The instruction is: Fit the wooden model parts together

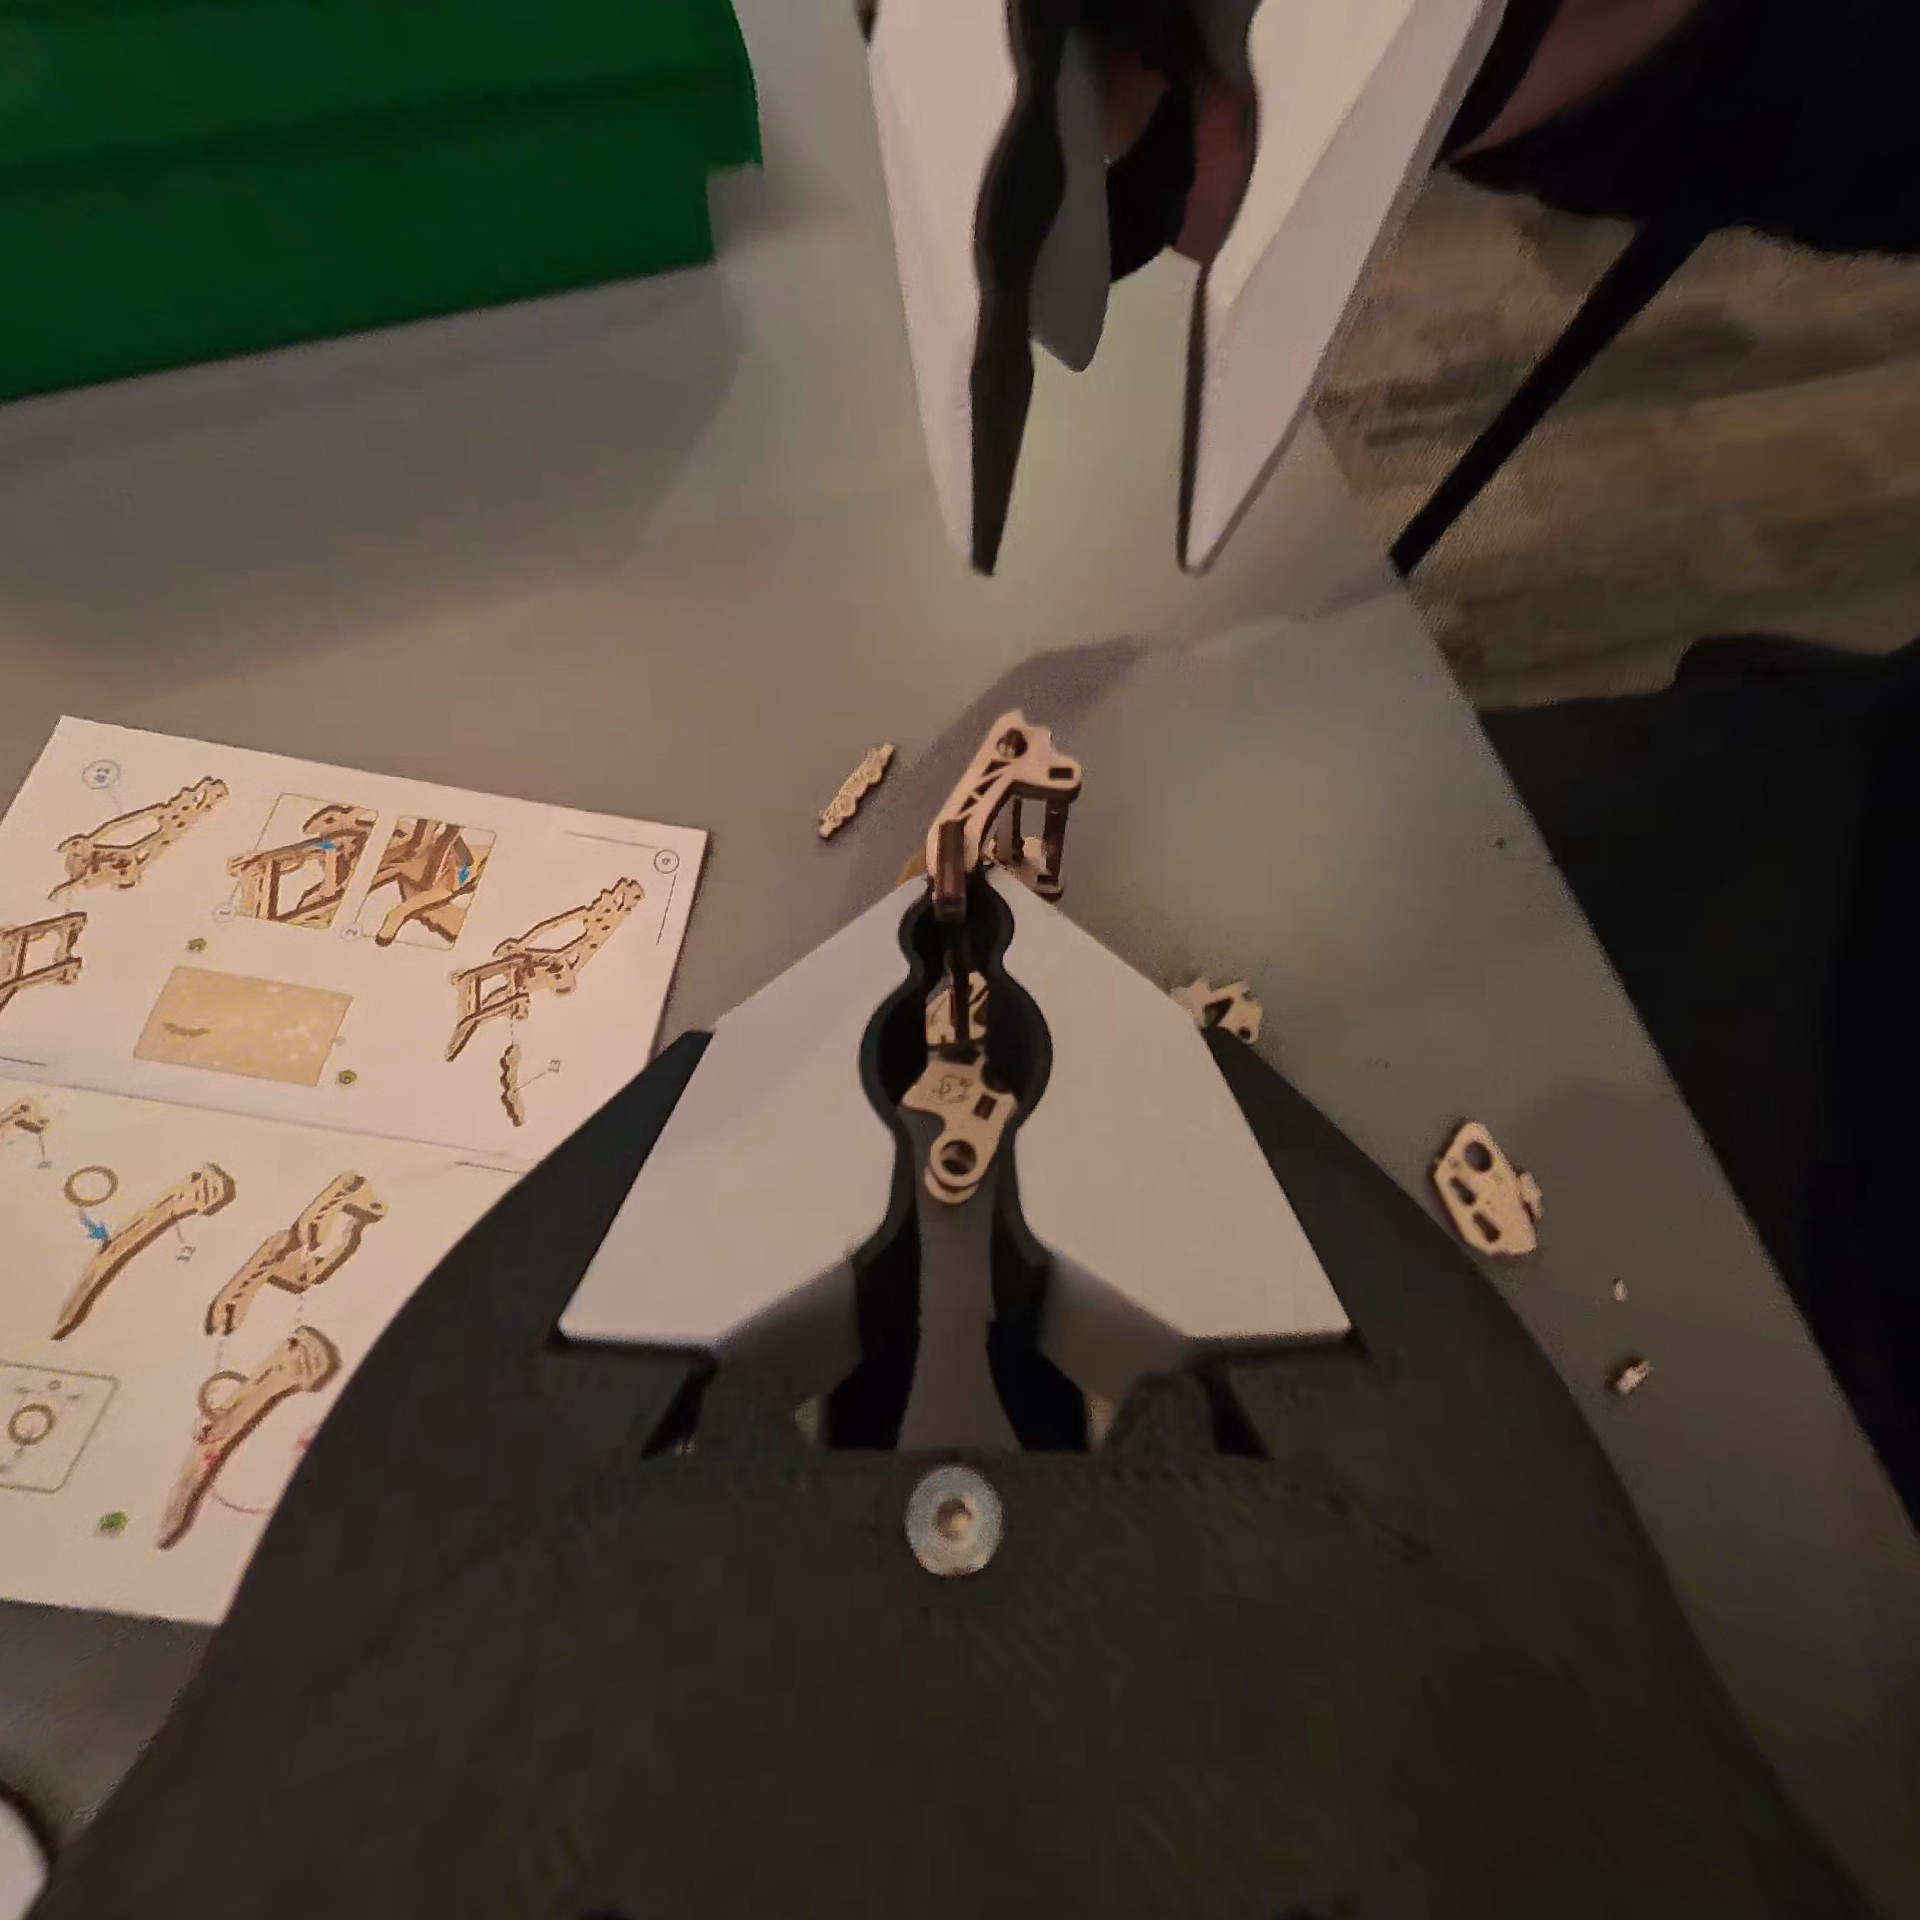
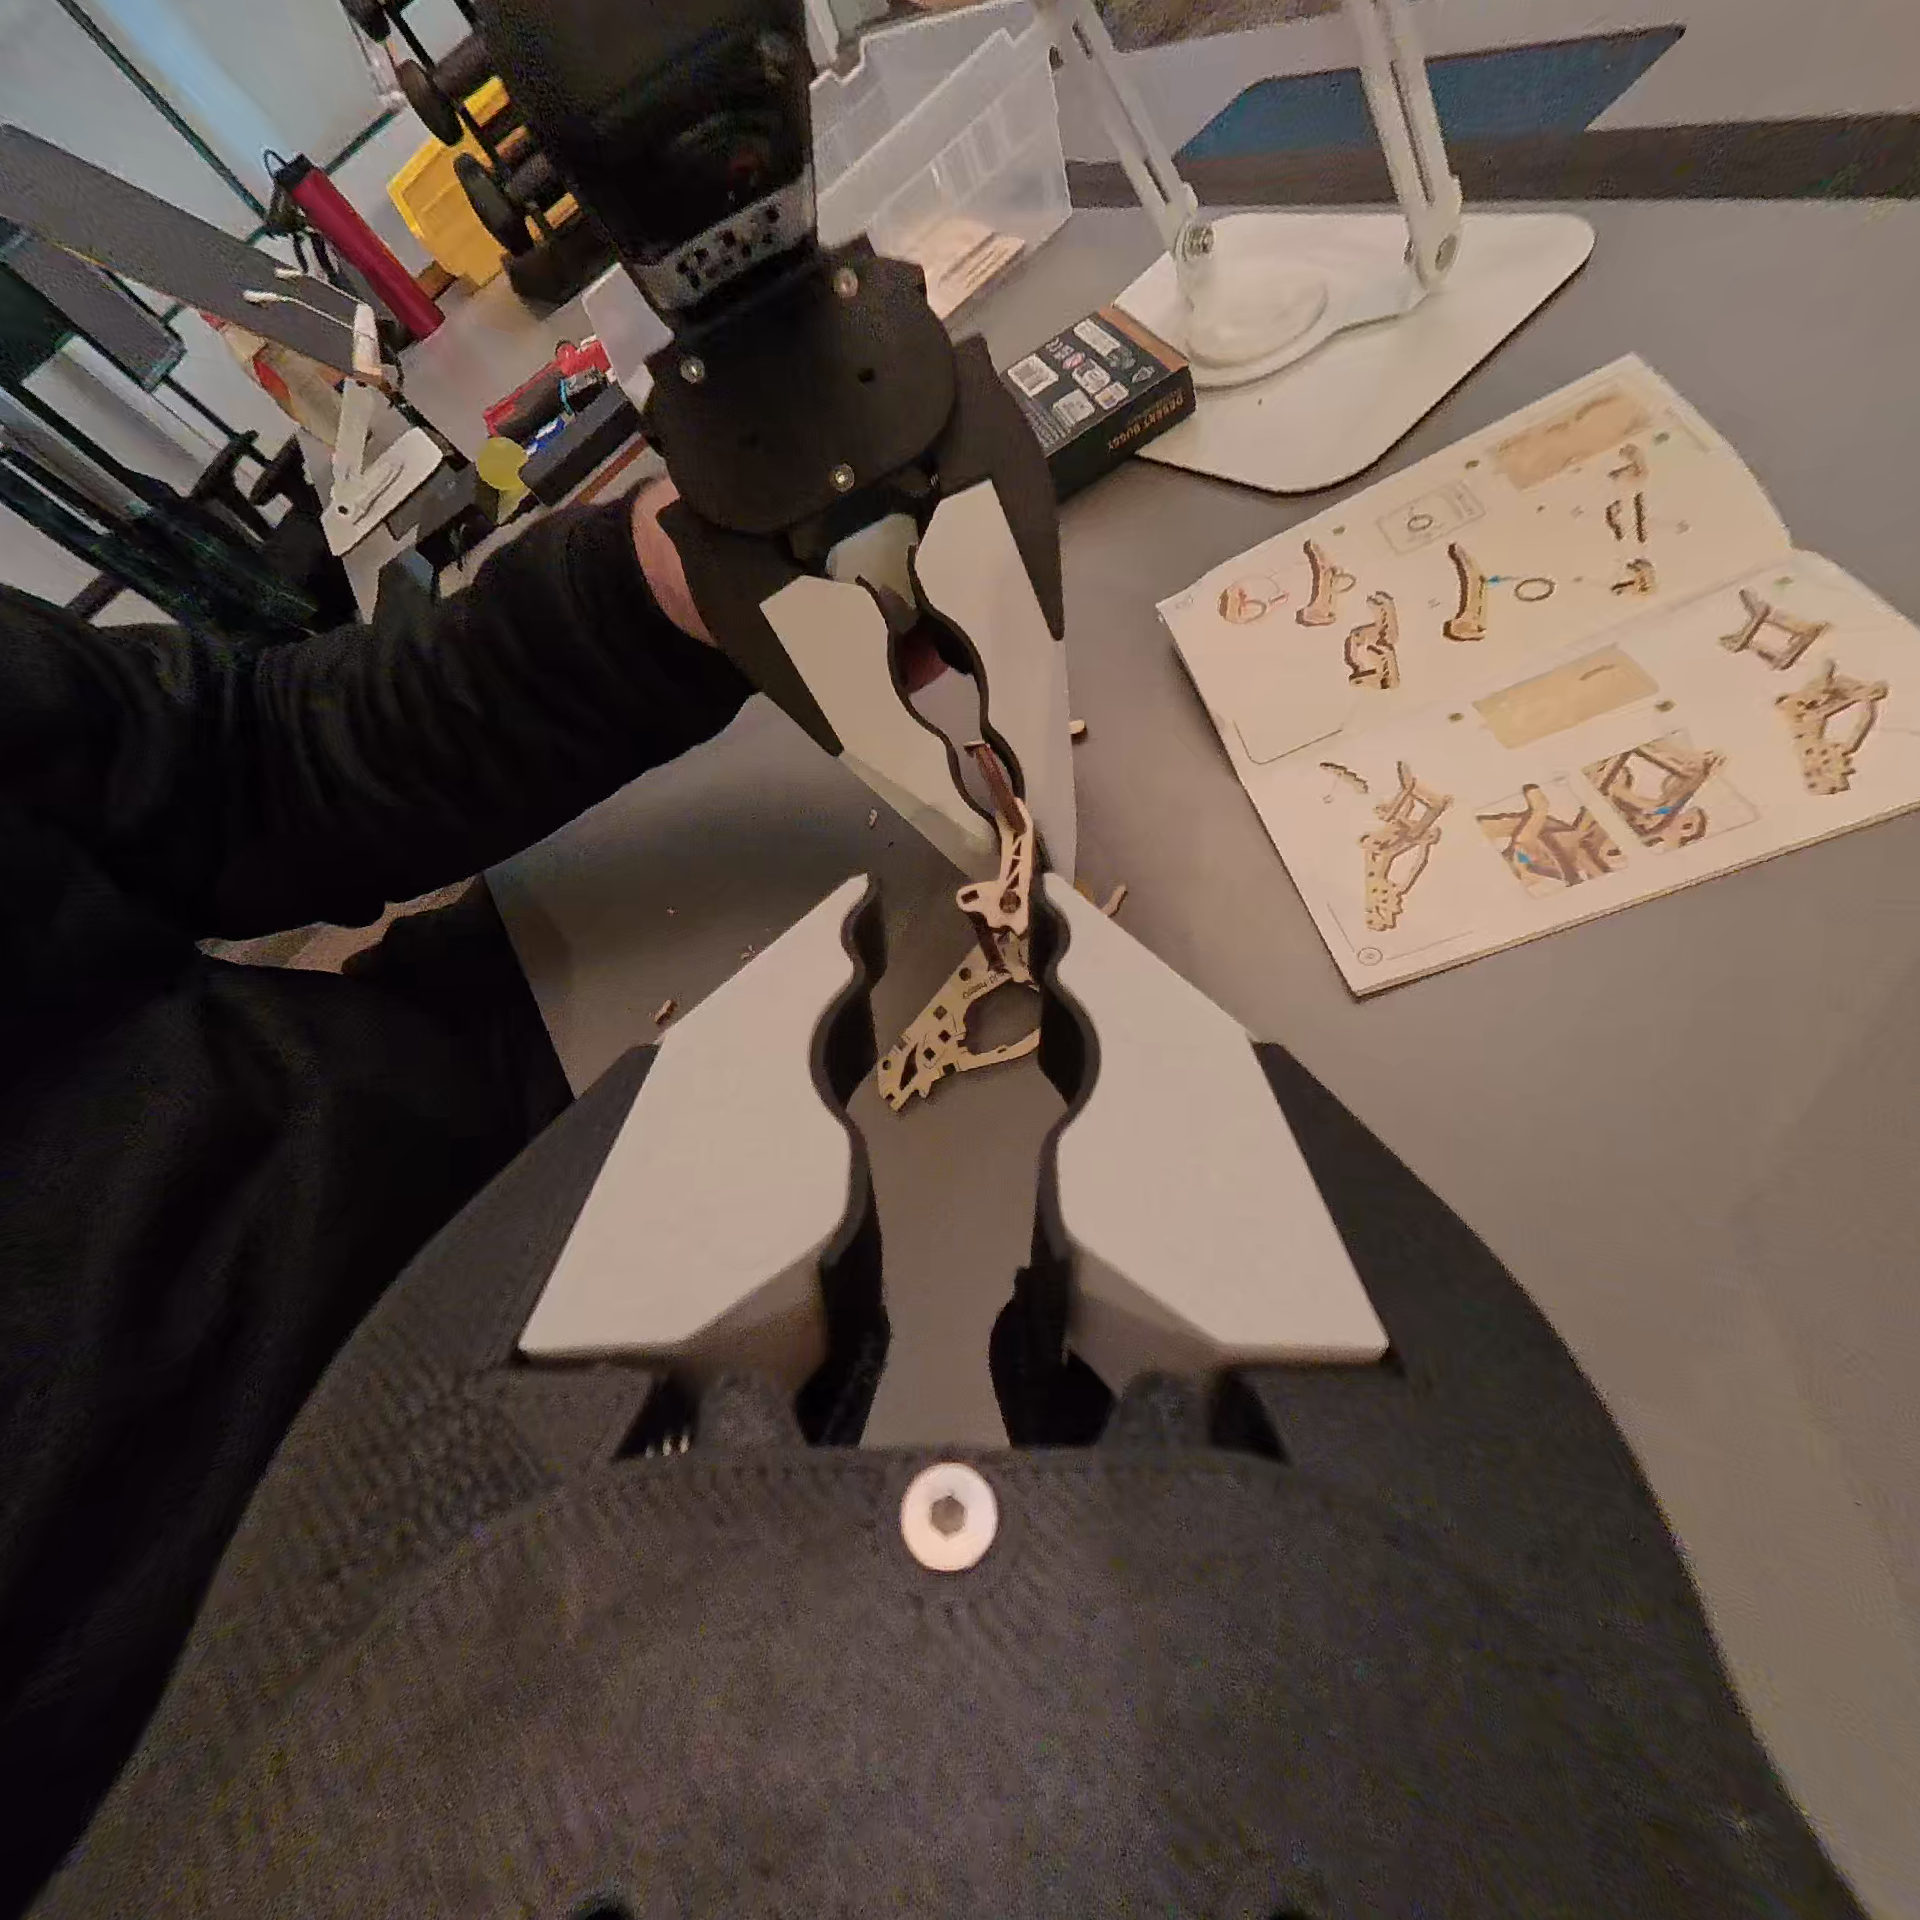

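Note:
My left gripper (image 1: 951, 899) is shut on a pale wooden model assembly (image 1: 1013, 800) and holds it just above the grey table (image 1: 1299, 831). The frame end of the assembly sticks out past the fingertips. A flat part (image 1: 961, 1132) shows in the gap behind them. My right gripper (image 2: 961, 894) is open and faces the left gripper (image 2: 1013, 842) tip to tip. The assembly (image 2: 961, 1023) reaches in between the right fingers, close to the right-hand one; I cannot tell whether it touches. In the left wrist view the right gripper (image 1: 1086, 561) hangs open above the assembly.
An instruction sheet (image 1: 312, 1039) lies on the table and also shows in the right wrist view (image 2: 1558, 675). Loose wooden parts lie around: a small strip (image 1: 857, 790) and two pieces (image 1: 1221, 1003) (image 1: 1486, 1195). The table edge (image 1: 1538, 935) is close. A green box (image 1: 312, 156), a dark box (image 2: 1101, 405) and a white stand base (image 2: 1351, 343) sit farther off. The left gripper's tips are roughly 6 centimeters from the right gripper's. The white stand base (image 2: 1351, 343) is about 35 centimeters from both grippers' fingertips.

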`<control>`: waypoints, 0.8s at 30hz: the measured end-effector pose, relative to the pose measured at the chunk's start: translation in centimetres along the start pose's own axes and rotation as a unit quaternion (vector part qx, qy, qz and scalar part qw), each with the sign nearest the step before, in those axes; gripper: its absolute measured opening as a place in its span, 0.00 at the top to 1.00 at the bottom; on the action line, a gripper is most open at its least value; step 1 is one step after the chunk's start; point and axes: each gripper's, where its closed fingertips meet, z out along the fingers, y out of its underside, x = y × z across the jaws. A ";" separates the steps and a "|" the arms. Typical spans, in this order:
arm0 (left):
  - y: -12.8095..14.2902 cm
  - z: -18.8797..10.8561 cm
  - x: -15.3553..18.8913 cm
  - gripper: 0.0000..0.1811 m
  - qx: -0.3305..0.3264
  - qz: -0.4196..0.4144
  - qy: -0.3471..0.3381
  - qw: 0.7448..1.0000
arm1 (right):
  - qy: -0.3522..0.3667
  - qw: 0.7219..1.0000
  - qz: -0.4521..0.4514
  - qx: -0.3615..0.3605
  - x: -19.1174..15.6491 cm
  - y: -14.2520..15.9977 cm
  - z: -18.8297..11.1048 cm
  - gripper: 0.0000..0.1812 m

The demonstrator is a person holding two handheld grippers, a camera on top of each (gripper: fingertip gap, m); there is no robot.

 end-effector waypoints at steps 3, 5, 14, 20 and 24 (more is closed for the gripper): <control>0.8 0.7 -0.5 1.00 -0.053 0.025 0.004 0.998 | -0.008 1.000 0.013 -0.024 0.8 1.2 1.1 0.85; 1.2 1.1 -0.5 1.00 -0.086 0.043 0.010 0.995 | -0.005 0.999 0.013 -0.036 1.1 1.8 1.7 0.84; 2.3 1.9 -0.8 1.00 -0.141 0.063 0.020 0.988 | 0.024 0.990 -0.006 -0.138 2.1 4.4 3.6 0.84; 2.4 1.9 -0.4 1.00 -0.148 0.065 0.028 0.986 | 0.031 0.985 -0.013 -0.171 2.5 5.1 4.5 0.91; 2.6 1.6 -0.6 1.00 -0.156 0.063 0.028 0.985 | 0.037 0.980 -0.014 -0.194 2.6 5.7 4.8 0.83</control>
